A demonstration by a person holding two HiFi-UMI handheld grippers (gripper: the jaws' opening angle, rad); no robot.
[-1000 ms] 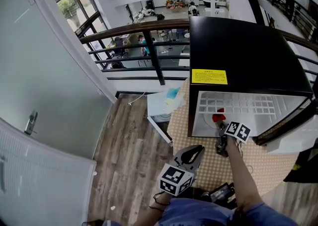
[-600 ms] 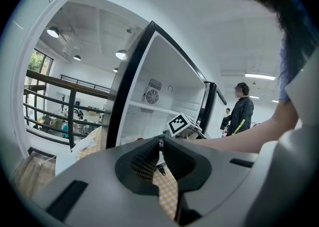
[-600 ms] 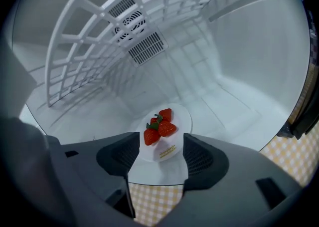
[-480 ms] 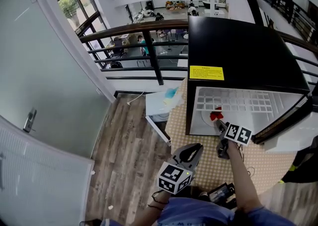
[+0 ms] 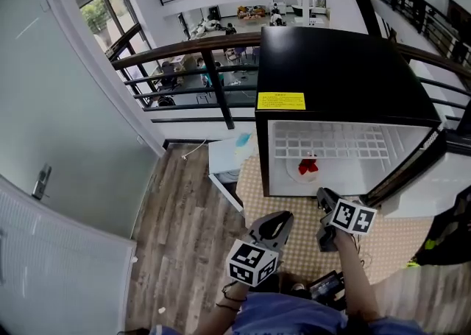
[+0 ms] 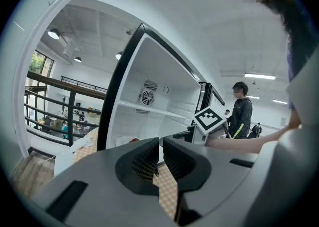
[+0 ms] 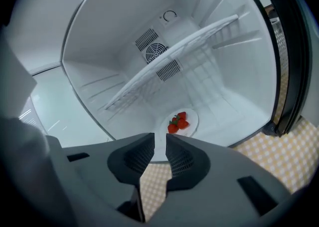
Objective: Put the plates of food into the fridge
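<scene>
A white plate of red strawberries (image 5: pixel 307 168) (image 7: pixel 180 122) lies on the floor of the open black fridge (image 5: pixel 338 68), under its white wire shelf (image 7: pixel 169 66). My right gripper (image 5: pixel 324 195) (image 7: pixel 160 138) hovers just outside the fridge opening, pulled back from the plate; its jaws are closing with nothing between them. My left gripper (image 5: pixel 283 217) (image 6: pixel 161 141) is held lower left of it over the checked tablecloth, jaws together and empty.
The fridge door (image 5: pixel 412 171) stands open to the right. The fridge rests on a table with a checked cloth (image 5: pixel 294 241). A small white table (image 5: pixel 232 153) and a railing (image 5: pixel 206 50) lie to the left. A person (image 6: pixel 241 111) stands beyond the fridge.
My right gripper, earlier reaching to the plate inside the fridge, has drawn back out toward me and left the plate on the fridge floor. The left gripper has barely moved.
</scene>
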